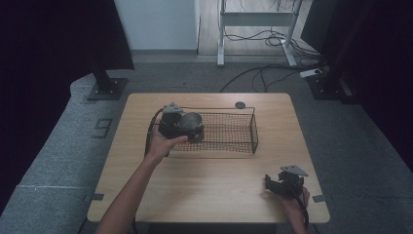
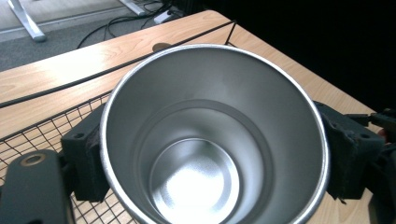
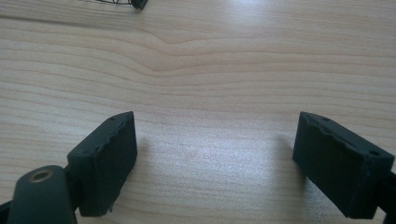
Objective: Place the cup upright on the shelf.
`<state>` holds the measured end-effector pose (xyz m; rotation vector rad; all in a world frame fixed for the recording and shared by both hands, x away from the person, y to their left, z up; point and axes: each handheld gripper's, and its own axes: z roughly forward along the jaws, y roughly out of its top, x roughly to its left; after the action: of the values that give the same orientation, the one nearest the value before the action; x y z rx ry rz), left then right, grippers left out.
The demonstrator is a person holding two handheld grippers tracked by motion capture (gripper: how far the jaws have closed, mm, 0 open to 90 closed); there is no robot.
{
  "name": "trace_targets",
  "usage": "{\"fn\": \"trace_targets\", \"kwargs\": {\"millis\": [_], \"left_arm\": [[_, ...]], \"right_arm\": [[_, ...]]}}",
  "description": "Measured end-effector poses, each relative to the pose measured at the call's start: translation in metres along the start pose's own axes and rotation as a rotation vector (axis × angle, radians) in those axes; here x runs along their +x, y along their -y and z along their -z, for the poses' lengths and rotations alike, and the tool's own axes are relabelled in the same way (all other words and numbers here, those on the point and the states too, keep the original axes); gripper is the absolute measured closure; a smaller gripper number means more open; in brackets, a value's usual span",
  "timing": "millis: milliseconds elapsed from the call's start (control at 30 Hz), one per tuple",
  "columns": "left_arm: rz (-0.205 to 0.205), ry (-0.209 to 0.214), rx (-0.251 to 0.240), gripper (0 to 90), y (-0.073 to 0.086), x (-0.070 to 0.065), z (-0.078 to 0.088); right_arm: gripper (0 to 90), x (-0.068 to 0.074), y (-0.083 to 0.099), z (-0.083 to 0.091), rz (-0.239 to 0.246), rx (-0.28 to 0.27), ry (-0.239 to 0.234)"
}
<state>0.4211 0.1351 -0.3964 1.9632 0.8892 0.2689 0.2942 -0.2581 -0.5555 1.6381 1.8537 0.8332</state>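
A shiny steel cup hangs over the left end of a black wire basket, with my left gripper shut on its sides. In the left gripper view the cup shows its empty inside, mouth toward the camera, and a black pad presses on each flank. My right gripper rests low over the table's front right corner. In the right gripper view its gripper stands open, wide apart above bare wood, with nothing between the pads.
The wooden table has the basket at its back middle. A small dark disc lies near the far edge. Behind the table are a desk frame, floor cables and dark stands.
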Motion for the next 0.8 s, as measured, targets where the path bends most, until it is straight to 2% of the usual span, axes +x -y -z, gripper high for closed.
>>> {"fn": "trace_targets", "kwargs": {"millis": [267,433,667,800], "left_arm": [[0.012,-0.014,0.016,14.4,-0.001,0.010,-0.009],[0.031,-0.001,0.016,14.4,-0.001,0.020,-0.013],[0.023,-0.007,0.004,14.4,-0.010,0.022,-0.013],[0.032,-0.012,0.015,14.4,-0.012,0.026,-0.018]], "right_arm": [[13.4,0.000,0.000,0.000,0.001,0.000,0.000],[13.4,0.000,0.000,0.000,0.001,0.000,0.000],[13.4,0.000,0.000,0.000,-0.002,0.001,0.003],[13.4,0.000,0.000,0.000,-0.003,0.000,0.003]]}}
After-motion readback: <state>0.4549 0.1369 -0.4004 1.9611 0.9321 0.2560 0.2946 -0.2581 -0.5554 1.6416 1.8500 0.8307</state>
